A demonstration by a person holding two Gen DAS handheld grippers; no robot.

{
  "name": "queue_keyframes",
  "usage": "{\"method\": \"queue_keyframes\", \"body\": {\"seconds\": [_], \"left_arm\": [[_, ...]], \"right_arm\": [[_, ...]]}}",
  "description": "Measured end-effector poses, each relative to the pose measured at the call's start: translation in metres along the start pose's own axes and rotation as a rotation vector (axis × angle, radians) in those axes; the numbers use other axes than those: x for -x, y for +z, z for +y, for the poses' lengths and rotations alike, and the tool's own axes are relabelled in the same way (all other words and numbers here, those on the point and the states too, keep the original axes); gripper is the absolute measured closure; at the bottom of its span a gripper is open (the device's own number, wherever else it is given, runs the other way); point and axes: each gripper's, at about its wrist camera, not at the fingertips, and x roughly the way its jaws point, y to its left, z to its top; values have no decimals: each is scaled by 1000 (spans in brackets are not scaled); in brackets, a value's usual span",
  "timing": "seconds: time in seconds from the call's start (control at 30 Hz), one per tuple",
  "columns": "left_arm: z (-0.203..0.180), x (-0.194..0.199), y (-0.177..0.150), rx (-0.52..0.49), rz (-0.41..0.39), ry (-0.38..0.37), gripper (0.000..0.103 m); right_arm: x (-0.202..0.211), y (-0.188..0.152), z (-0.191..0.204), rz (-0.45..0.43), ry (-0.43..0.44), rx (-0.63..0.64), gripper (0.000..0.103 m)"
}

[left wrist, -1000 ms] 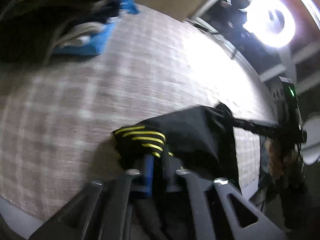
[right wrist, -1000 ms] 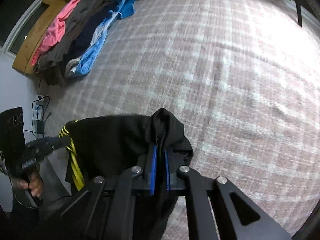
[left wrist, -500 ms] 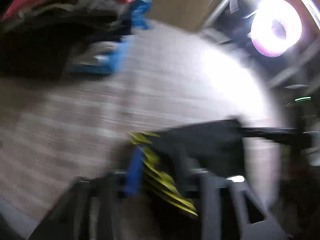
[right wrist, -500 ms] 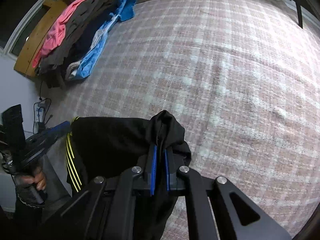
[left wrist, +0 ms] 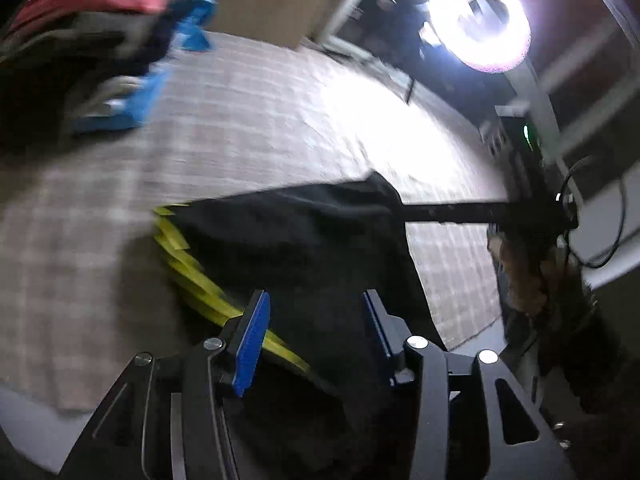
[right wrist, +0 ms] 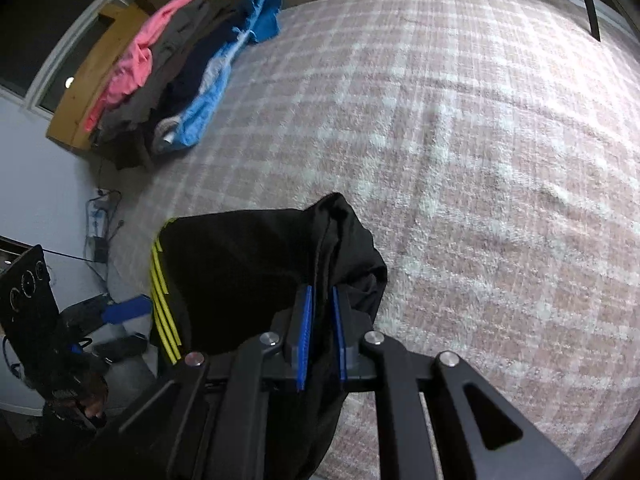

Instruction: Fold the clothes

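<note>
Lying heaped along the far edge of the checked bedspread (right wrist: 460, 128), a pile of clothes (right wrist: 188, 80) mixes a pink piece, grey and dark ones and a bright blue one with a pale lining, all crumpled and loosely draped against a wooden headboard (right wrist: 88, 84). Beyond the bed's near corner, in the right wrist view, cables and a small adapter (right wrist: 98, 224) lie on the pale floor. From the left wrist view a ring lamp (left wrist: 478, 20) glares white above the bed's far side and washes out part of the spread. The spread itself is nubby, woven in pinkish and cream squares, with soft ripples across it. The black garment (right wrist: 248, 272) hangs over the bed's near corner, a smooth dark cloth with three yellow stripes (right wrist: 162, 312) running down one edge. The right gripper (right wrist: 320, 340) pinches a bunched fold of it between its blue pads, the jaws nearly together with cloth standing up between them and spilling down both sides. The left gripper (left wrist: 314, 336) has its blue-padded fingers spread wide apart; the garment (left wrist: 304, 240) fills the space in front of them, but blur keeps me from telling whether either pad touches the cloth. In that view the right gripper's black finger reaches in from the right to the garment's raised corner. The left gripper (right wrist: 128, 312) also shows in the right wrist view just beside the striped edge, a hand (right wrist: 90, 404) below it.
</note>
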Motion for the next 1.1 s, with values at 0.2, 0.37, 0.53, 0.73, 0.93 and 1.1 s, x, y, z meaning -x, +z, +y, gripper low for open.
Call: {"method": "queue_keyframes", "body": {"seconds": [0.2,0.37,0.53,0.73,0.93,1.1], "left_arm": [[63,20,-27,103,36,421,84],[61,69,-51,167,-38,335,76],[6,54,-69,125,33,75,45],[-11,3,-82,48,183,173,48],[-3,12,-83,87,169,135,83],[-1,23,-79,102,147,88,95]], "right_arm": [[7,-3,-11,-33,-62,4,92],[38,-31,-11,-57,-75,22,91],[47,-80,-4,36,30,-12,80],[30,-113,8,103,29,17,72],[35,-121,13,68,-25,83,94],[47,-117,14,47,-35,108,99]]}}
